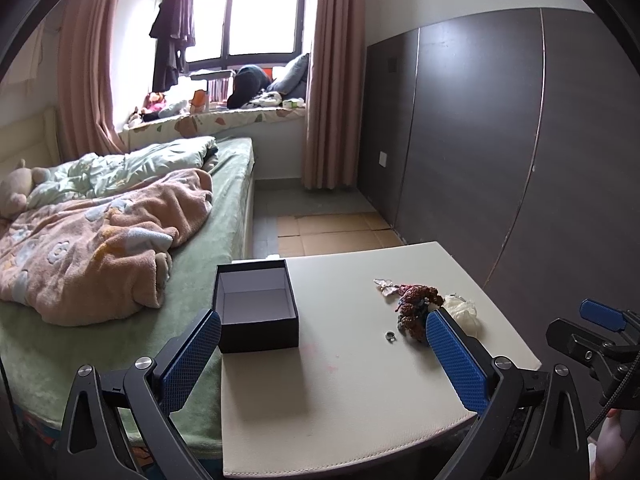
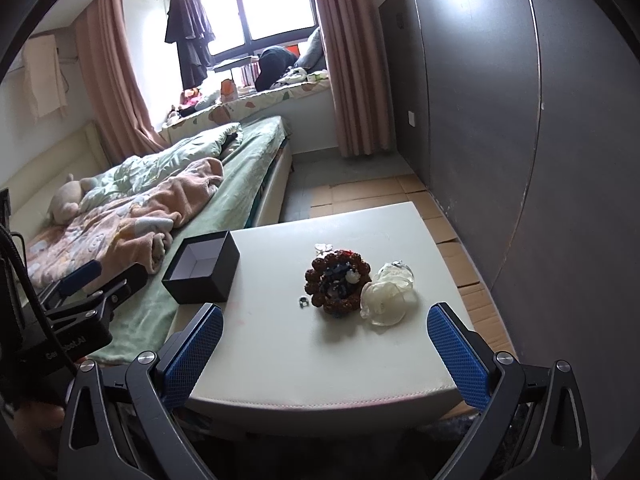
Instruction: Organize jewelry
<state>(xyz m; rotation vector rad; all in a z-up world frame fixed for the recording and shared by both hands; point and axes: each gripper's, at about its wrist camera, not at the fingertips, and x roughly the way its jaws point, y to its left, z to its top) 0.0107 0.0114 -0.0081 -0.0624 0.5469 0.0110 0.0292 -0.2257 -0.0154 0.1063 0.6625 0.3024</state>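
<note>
Both tongs spread wide and empty: left tongs [image 1: 322,344] hovered over the near edge of the worktop [image 1: 340,392], right tongs [image 2: 325,344] likewise, holding nothing. Sat open and empty at the left edge of the worktop beside the bed [image 1: 120,248], a black box [image 1: 256,308] with pale lining. Lay well apart from the box, toward the right, the jewelry in a loose cluster: brown bead bracelet [image 2: 336,280] coiled around some dark blue and white bits, pale translucent flower piece [image 2: 386,296] touching it on the right, small silvery butterfly piece [image 2: 323,247] just beyond it on the far side, tiny ring [image 2: 303,301] just beside it on the near left.

Judged light, all of it. Beads probably hard but strung slack, so likely to droop and swing; best pinched across one strand of the coil. Flower piece looked thin and possibly brittle; gentle squeeze at its thicker middle advised. Ring smooth, flat-lying and likely slippery, hardest to pinch; fingertips needed low on the worktop, closing across its width.
</note>
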